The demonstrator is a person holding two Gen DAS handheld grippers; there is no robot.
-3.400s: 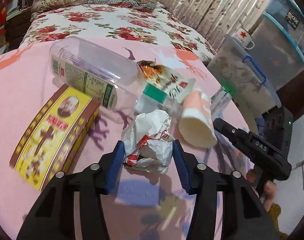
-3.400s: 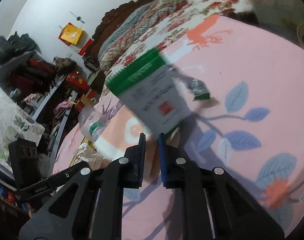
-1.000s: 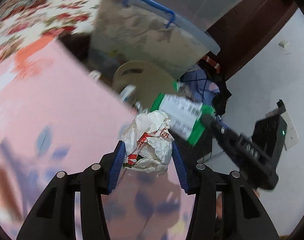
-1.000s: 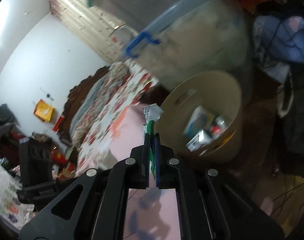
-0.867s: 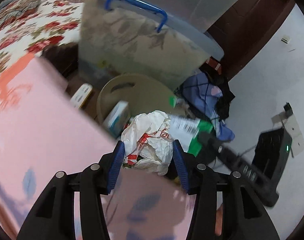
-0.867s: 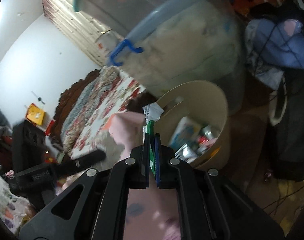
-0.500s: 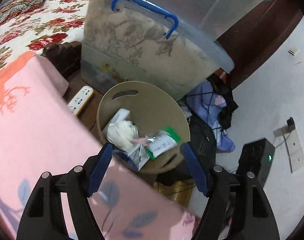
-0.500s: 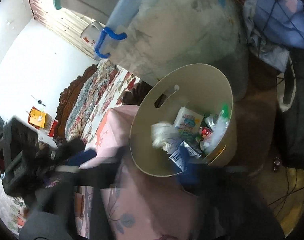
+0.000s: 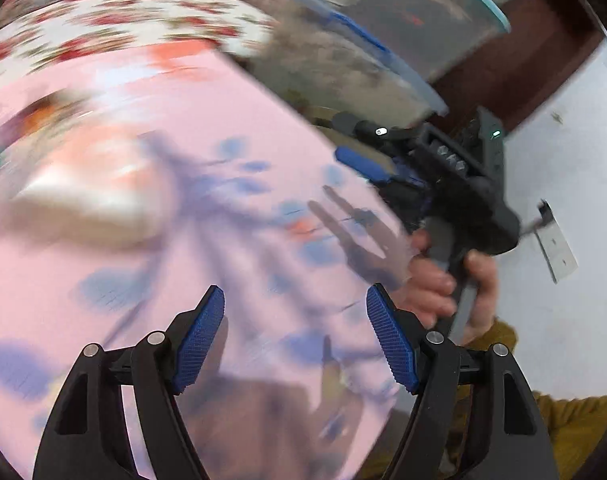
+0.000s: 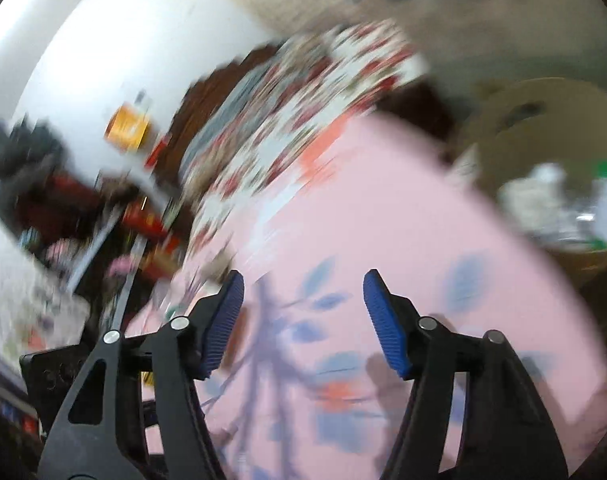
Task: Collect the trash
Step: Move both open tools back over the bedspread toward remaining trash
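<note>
Trash (image 10: 559,204) lies in the bin (image 10: 503,120), well beyond the empty, spread right gripper (image 10: 303,320).

Two grippers (image 9: 295,336), one bin (image 10: 551,128)

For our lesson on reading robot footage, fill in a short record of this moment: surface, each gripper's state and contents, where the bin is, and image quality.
surface: pink sheet with blue leaf print
left gripper: open, nothing between its pads, over the sheet
right gripper: open, jaws have just been closing, nothing between them
bin: beige, past the sheet's edge in the right wrist view, trash inside
hand: grips the right gripper's handle, left wrist view
image quality: both views motion-blurred
</note>
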